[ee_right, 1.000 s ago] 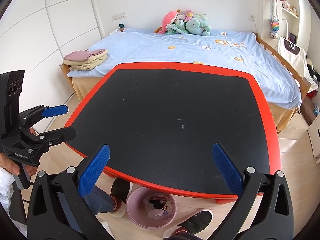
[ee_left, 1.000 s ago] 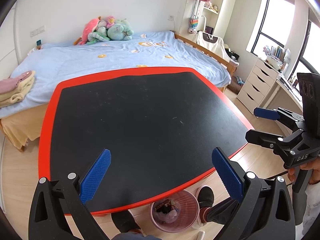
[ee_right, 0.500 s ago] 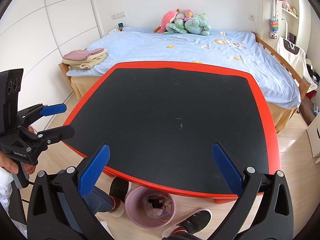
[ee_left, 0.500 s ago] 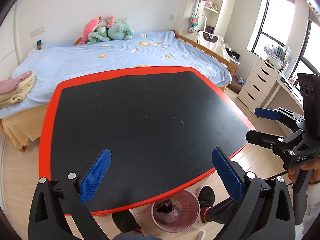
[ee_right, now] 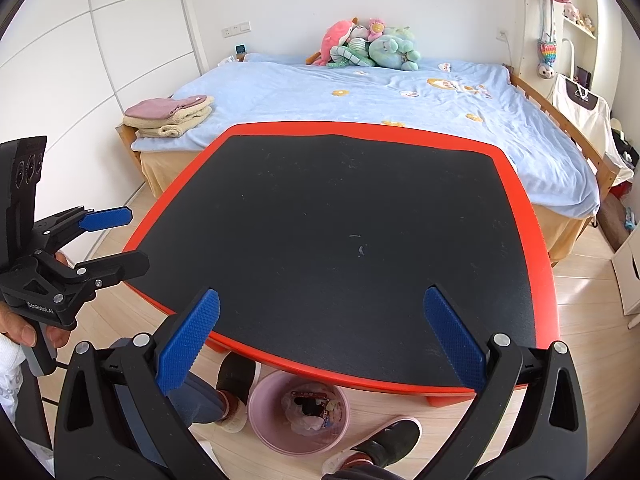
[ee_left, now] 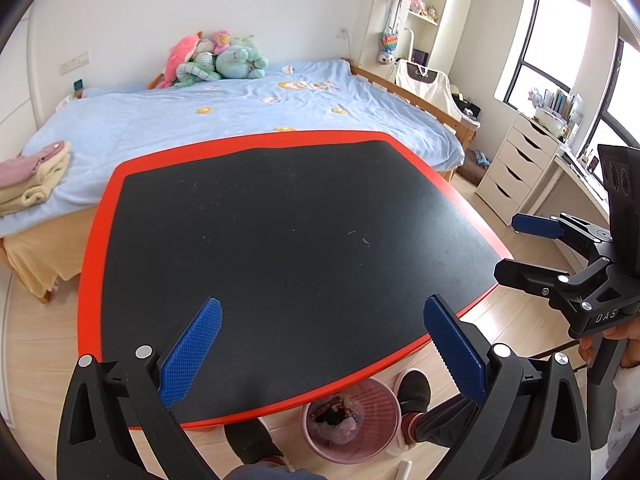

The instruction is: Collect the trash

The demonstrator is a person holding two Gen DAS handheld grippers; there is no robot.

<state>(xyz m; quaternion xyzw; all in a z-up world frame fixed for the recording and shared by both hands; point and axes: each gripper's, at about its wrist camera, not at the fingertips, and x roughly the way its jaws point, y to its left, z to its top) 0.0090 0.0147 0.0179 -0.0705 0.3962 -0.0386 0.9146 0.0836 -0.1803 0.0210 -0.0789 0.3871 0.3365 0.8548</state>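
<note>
A pink waste bin [ee_left: 352, 420] holding crumpled trash stands on the floor under the near edge of the red-rimmed black table [ee_left: 96, 240]; it also shows in the right wrist view [ee_right: 298, 412]. No trash lies on the table top. My left gripper [ee_left: 320, 348] is open and empty above the table's near edge. My right gripper [ee_right: 320, 340] is open and empty, also over the near edge. Each gripper shows in the other's view: the right one [ee_left: 516, 248] off the table's right side, the left one [ee_right: 132, 240] off its left side.
A bed with a blue cover [ee_left: 240, 108] stands behind the table, with plush toys [ee_left: 212, 60] and folded towels [ee_left: 28, 176]. White drawers [ee_left: 516, 168] stand at the right. The person's feet [ee_right: 376, 448] are beside the bin.
Both grippers have stayed open and nearly still; the views shift only slightly.
</note>
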